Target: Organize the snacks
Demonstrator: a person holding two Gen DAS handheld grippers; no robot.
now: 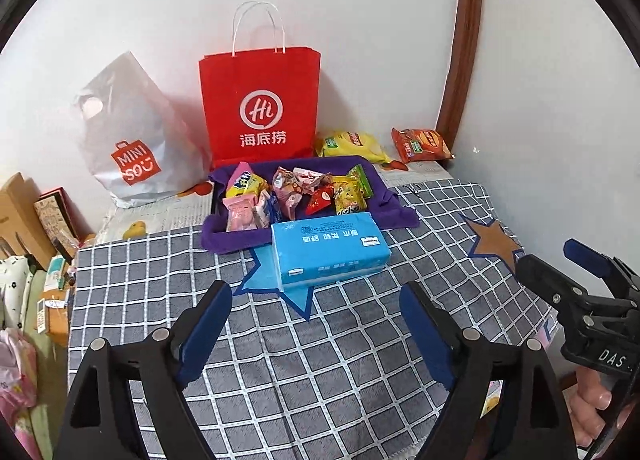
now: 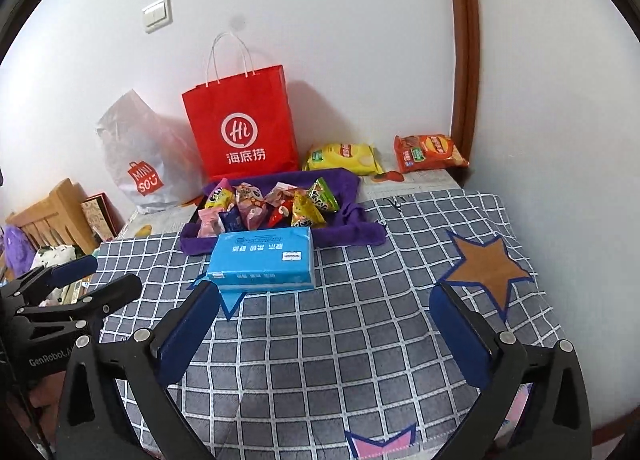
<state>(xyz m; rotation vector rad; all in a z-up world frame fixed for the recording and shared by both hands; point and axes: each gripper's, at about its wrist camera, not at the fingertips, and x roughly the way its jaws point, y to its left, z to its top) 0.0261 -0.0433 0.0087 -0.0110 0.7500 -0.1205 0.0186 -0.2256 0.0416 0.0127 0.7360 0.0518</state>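
Note:
Several small snack packets [image 1: 296, 190] [image 2: 268, 204] lie piled on a purple cloth [image 1: 228, 238] [image 2: 360, 232] at the back of the checked table. A yellow chip bag [image 1: 352, 144] [image 2: 344, 156] and an orange chip bag [image 1: 420, 144] [image 2: 428, 152] lie against the wall to the right. A blue tissue pack [image 1: 328, 248] [image 2: 264, 260] lies in front of the cloth. My left gripper [image 1: 316, 300] is open and empty, hovering over the table short of the tissue pack. My right gripper [image 2: 324, 300] is open and empty, to the right of the left one.
A red paper bag [image 1: 260, 100] [image 2: 244, 124] and a white Miniso plastic bag [image 1: 136, 140] [image 2: 140, 152] stand against the wall behind the cloth. The grey checked tablecloth [image 1: 320, 360] [image 2: 340, 340] has star patches. Boxes and clutter [image 1: 28, 220] sit off the table's left edge.

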